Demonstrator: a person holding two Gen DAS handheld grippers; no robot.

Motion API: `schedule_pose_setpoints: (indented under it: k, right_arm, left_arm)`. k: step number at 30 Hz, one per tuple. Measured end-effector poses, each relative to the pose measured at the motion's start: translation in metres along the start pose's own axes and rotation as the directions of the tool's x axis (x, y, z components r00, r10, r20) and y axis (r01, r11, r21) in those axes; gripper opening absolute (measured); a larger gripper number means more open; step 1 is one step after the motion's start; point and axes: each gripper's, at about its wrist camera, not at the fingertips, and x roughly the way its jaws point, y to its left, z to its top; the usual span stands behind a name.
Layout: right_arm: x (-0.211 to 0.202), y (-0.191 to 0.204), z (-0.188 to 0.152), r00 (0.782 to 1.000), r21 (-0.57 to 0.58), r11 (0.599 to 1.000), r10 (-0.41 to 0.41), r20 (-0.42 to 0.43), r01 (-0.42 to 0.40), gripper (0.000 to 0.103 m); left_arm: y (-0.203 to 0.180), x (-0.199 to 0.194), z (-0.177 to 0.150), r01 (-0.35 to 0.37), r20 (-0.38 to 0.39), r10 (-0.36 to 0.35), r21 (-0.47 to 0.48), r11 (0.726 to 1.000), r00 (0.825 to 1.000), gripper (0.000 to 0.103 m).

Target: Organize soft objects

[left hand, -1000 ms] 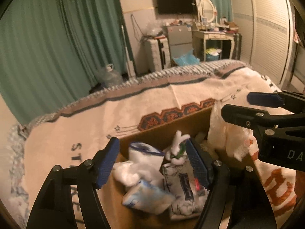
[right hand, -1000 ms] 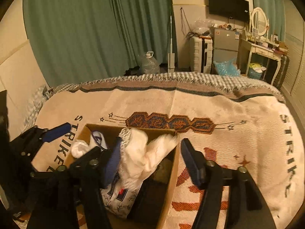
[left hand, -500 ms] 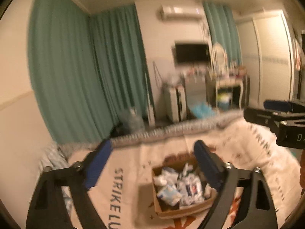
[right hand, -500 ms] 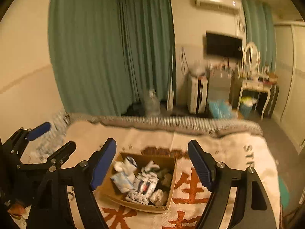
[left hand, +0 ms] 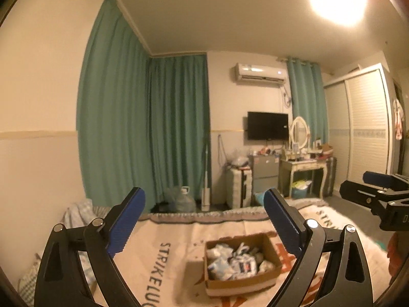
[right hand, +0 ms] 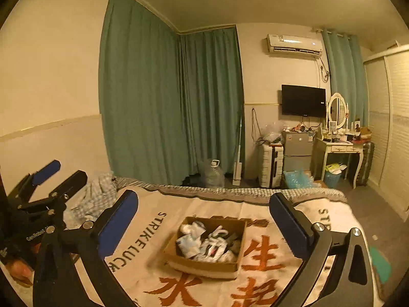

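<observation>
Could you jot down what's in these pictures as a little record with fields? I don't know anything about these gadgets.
Setting: bedroom; cream blanket with dark lettering spread over the bed
Container: brown cardboard box resting on the blanket
Contents: white and pale blue soft items piled inside the box
Left gripper: jaws opening, nothing between them, clear of the box
Right gripper: jaws opening, nothing between them, clear of the box
Background: teal curtains, wall-mounted black television

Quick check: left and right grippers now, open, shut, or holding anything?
Left gripper: jaws opening, wide apart, nothing between them.
Right gripper: jaws opening, wide apart, nothing between them.
</observation>
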Motion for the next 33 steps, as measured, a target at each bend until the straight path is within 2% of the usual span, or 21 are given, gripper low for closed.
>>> schedule_pose_setpoints:
  k: [6, 11, 14, 22, 33]
  right_arm:
    - [0.016, 0.004, -0.071, 0.999, 0.025, 0.999, -0.032, 0.004, 0.032, 0.103]
    - [0.039, -0.002, -0.125, 0.997, 0.049, 0.996, -0.073, -0.037, 0.075, 0.103]
    - [0.060, -0.011, -0.149, 0.991, 0.077, 0.994, -0.073, -0.116, 0.082, 0.103]
    - [0.071, -0.023, -0.159, 0.984, 0.082, 0.991, -0.094, -0.151, 0.107, 0.103]
    - [0.071, -0.015, -0.156, 0.983, 0.070, 0.993, -0.083, -0.163, 0.096, 0.103]
  left_arm:
    - [-0.007, -0.001, -0.057, -0.017, -0.025, 0.019, 0.050, 0.999, 1.000, 0.095]
    - [-0.004, 0.020, -0.103, -0.024, -0.163, 0.031, 0.047, 0.999, 0.986, 0.095]
    - [-0.002, 0.029, -0.117, -0.025, -0.203, 0.033, 0.042, 0.999, 0.979, 0.095]
    - [0.000, 0.031, -0.131, -0.013, -0.240, 0.017, 0.018, 1.000, 0.971, 0.095]
    - [0.001, 0.033, -0.133, -0.003, -0.256, 0.004, 0.006, 1.000, 0.967, 0.095]
